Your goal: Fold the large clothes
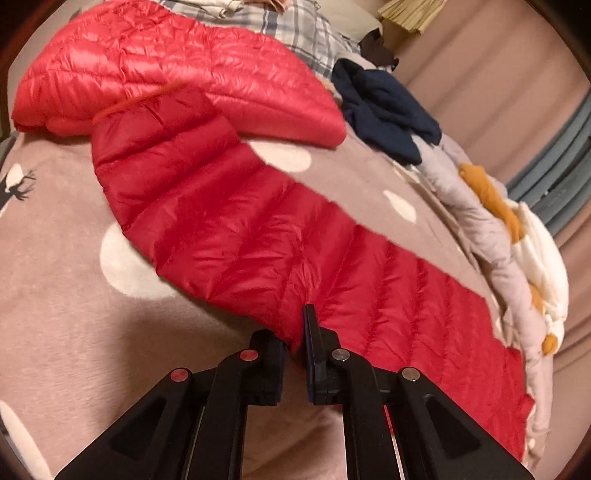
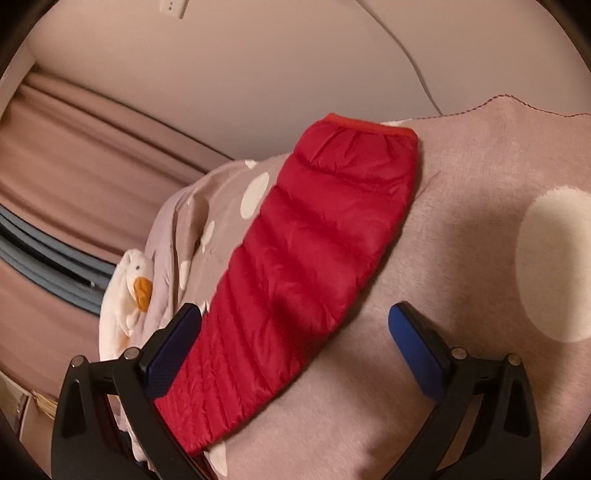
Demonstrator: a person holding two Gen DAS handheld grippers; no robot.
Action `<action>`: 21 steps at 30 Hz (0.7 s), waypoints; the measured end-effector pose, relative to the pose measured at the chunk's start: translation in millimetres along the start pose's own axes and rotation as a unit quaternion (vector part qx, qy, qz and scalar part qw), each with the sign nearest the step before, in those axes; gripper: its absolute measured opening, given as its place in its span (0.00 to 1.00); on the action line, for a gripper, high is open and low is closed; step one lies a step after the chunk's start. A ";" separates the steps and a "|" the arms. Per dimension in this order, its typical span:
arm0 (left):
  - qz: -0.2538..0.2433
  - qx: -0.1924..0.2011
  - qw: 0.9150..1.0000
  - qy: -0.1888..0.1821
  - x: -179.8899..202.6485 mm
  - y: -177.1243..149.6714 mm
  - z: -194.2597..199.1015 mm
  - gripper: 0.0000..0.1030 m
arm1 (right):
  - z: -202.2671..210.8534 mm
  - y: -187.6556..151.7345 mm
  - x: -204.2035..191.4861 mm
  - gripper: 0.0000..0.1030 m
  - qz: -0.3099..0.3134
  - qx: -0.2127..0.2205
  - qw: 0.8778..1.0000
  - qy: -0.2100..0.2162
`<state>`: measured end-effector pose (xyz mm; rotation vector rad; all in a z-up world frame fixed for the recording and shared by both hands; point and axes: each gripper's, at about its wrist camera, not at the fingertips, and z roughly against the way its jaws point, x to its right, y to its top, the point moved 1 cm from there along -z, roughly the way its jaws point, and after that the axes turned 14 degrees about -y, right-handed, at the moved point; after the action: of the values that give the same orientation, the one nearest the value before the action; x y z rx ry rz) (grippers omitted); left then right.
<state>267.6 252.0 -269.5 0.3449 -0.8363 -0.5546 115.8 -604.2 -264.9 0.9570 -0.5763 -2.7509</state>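
Observation:
A red quilted puffer jacket [image 1: 166, 66] lies on a pinkish-brown blanket [image 1: 66, 332] with white dots. One long sleeve [image 1: 240, 221] stretches from the jacket's body toward the left wrist camera. My left gripper [image 1: 295, 339] is shut on the edge of that red fabric, which bunches between its dark pads. The right wrist view shows a red sleeve [image 2: 325, 221] lying flat, its orange-trimmed cuff [image 2: 369, 125] at the far end. My right gripper [image 2: 295, 314] hangs open just above this sleeve. One blue-padded finger [image 2: 173, 343] is beside the sleeve's left edge, and the other is over bare blanket.
A navy garment [image 1: 384, 110] and plaid fabric [image 1: 288, 26] lie behind the jacket. A white duck plush [image 2: 129, 288] with an orange bill sits on rumpled bedding at the blanket's edge [image 1: 532, 251]. Curtains [image 2: 74, 166] and a wall [image 2: 258, 55] stand beyond.

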 end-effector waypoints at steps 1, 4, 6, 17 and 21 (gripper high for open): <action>0.002 -0.003 1.000 0.004 0.8 -0.2 -1.3 0.08 | 0.5 1.0 -0.3 0.97 -0.002 0.004 1.000 0.012; 0.010 0.004 1.000 0.000 3.1 0.6 0.2 0.08 | -5.1 3.9 -0.9 0.79 -0.011 0.002 0.999 0.040; -0.009 0.002 1.000 0.011 7.5 1.5 -1.2 0.08 | -10.3 3.1 2.6 0.45 -0.021 -0.002 0.999 0.033; -0.047 0.021 0.998 0.027 17.8 1.7 9.2 0.08 | 28.3 -11.1 -49.7 0.09 0.065 0.052 0.996 0.030; -0.046 0.025 0.998 0.026 19.5 3.1 15.5 0.08 | 52.2 -36.4 -94.9 0.09 0.127 0.075 0.988 0.038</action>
<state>267.2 241.8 -246.5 0.4440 -0.7881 -0.6093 155.7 -528.4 -189.3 0.9414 -0.8384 -2.4654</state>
